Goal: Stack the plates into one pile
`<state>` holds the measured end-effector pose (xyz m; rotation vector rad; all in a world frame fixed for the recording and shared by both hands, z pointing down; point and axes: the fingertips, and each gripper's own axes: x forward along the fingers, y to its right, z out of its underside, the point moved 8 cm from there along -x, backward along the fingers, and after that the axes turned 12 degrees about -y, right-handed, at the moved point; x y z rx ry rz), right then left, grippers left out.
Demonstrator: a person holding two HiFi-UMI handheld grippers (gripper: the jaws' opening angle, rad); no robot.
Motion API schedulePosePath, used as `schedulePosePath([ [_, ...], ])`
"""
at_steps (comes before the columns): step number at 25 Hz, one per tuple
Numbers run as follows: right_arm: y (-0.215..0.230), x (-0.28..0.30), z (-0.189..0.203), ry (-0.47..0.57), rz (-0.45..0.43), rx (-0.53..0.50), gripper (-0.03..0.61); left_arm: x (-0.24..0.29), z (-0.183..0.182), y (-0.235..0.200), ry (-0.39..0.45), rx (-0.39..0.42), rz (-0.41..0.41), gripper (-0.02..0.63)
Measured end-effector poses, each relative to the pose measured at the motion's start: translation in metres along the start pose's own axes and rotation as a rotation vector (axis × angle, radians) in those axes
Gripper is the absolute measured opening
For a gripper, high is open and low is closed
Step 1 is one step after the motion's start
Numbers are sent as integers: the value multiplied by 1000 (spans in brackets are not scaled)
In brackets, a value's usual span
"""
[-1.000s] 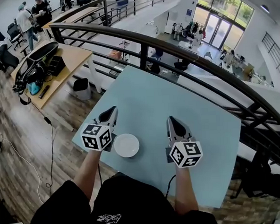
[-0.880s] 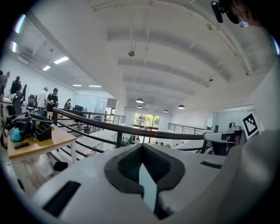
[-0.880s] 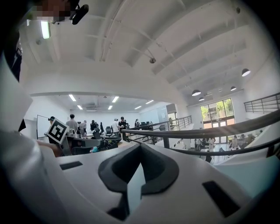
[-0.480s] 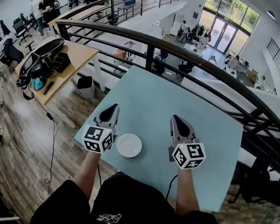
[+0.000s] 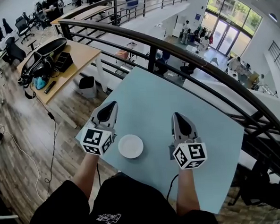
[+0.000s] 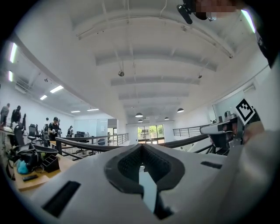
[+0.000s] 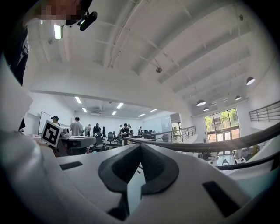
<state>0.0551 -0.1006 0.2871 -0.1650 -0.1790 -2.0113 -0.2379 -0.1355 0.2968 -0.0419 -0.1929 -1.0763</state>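
Observation:
A white plate pile [image 5: 130, 146] sits on the light blue table [image 5: 149, 104] near its front edge; how many plates it holds cannot be told. My left gripper [image 5: 113, 104] hovers just left of the pile, pointing level toward the far side, jaws shut and empty. My right gripper [image 5: 177, 115] hovers to the right of the pile, also shut on nothing. In the left gripper view the jaws [image 6: 141, 146] meet at their tips, and the same shows in the right gripper view [image 7: 140, 145]. Neither gripper view shows the plates.
A black railing [image 5: 188, 49] runs just past the table's far edge, above a lower floor. A wooden desk [image 5: 63, 59] with bags stands at the left. A cable [image 5: 51, 138] lies on the wooden floor. People stand far off.
Both grippers have risen a little above the table and the left one has rolled slightly. The plate pile has stayed where it was.

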Motion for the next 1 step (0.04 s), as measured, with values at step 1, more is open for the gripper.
schedulePosePath([
  [1,-1,0,-1,5,0,-3,6,-2,-2,0,9,1,-1,8],
])
